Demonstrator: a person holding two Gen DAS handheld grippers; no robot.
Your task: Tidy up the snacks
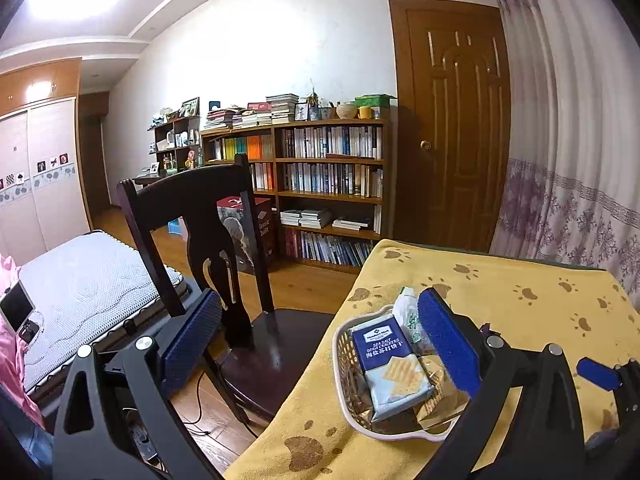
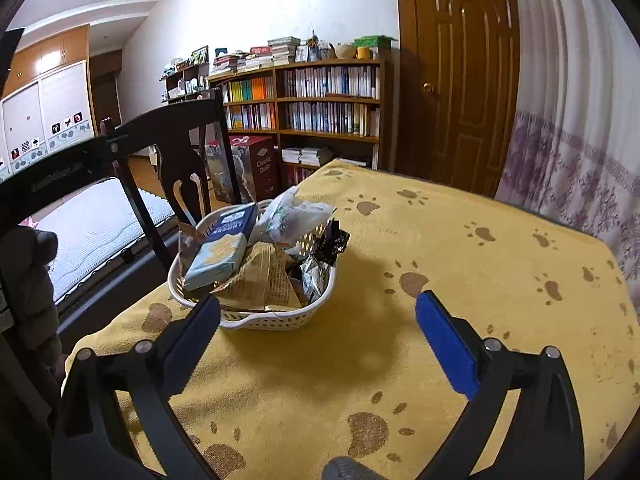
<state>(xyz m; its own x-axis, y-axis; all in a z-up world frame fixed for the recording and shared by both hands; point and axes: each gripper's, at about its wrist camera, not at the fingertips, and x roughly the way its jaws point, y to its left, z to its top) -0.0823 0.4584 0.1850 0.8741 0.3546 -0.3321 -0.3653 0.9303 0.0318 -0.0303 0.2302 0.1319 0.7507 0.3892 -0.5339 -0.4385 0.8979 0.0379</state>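
Left wrist view: the left claw [image 1: 320,340] is spread wide and holds nothing. Its left finger [image 1: 192,340] hangs off the counter edge over the chair [image 1: 224,240], and its right finger [image 1: 448,344] stands in front of the basket's right side; whether it touches the basket cannot be told. The white basket [image 1: 344,360] sits on the counter [image 1: 520,300], on a yellow paw-print cloth, near the corner next to the chair. On top lies a blue cracker pack [image 1: 390,368], tilted, with a white-green bag [image 1: 406,312] behind it and a tan packet [image 1: 436,392] to its right.

Right wrist view: the right claw [image 2: 318,320] is also wide open and empty, above bare cloth on the near side of the basket [image 2: 280,320]. Its left finger [image 2: 192,332] lies just in front of the basket's near rim; its right finger [image 2: 448,344] is well apart from it, over the cloth. Here the basket also shows a dark wrapper [image 2: 330,240] sticking over its right rim. The cracker pack [image 2: 220,252] leans along the left side. A sleeve [image 2: 28,280] shows at the left edge.

Behind stand a bookshelf [image 2: 320,100], a door [image 2: 460,80] and a curtain [image 2: 580,120].
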